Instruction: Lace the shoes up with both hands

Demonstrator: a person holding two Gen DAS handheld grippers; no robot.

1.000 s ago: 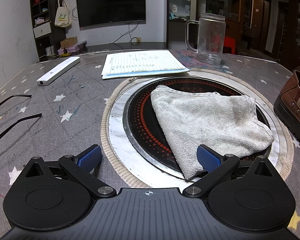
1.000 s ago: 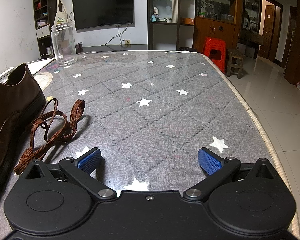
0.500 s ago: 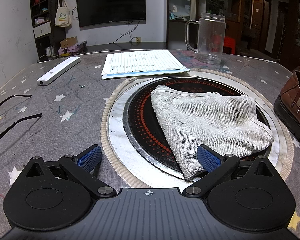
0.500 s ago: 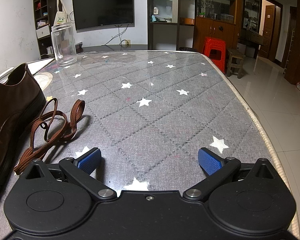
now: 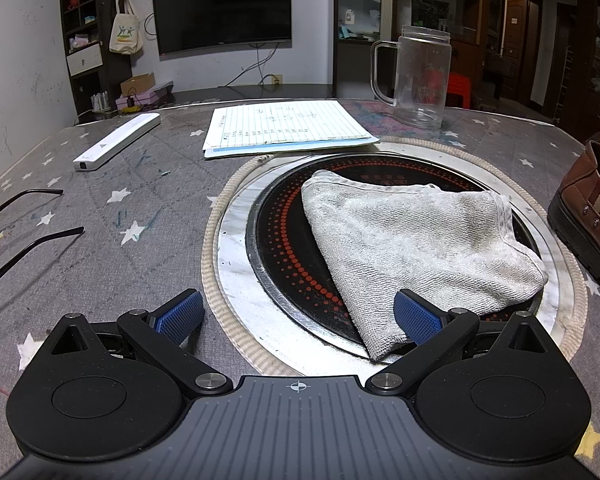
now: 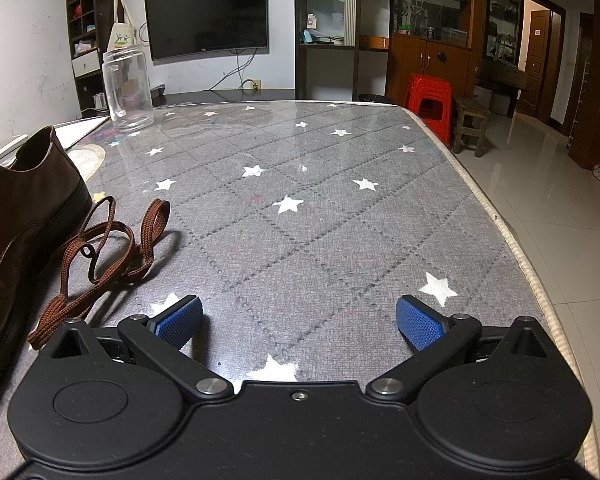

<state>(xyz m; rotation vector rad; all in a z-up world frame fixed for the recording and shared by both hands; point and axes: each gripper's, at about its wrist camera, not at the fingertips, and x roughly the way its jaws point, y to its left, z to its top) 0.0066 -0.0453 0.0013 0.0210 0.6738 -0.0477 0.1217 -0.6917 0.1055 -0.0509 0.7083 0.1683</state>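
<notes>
Shoelace beside shoe, left of empty, spread right gripper.

White wall with mounted television, wooden cabinets, red stool, glossy tiled floor.

A table covered by a grey quilted cloth printed with white stars is seen under a clear glossy sheet. Set into it is a round black cooktop ringed in metal and beige trim, and a folded grey towel is laid across it. Behind the cooktop, lined paper sheets are spread, with a clear handled mug near them to the right. A white slim bar and a pair of glasses are placed at the left. A brown leather shoe is stood on the cloth, and a loose brown lace is coiled just beside it.
</notes>
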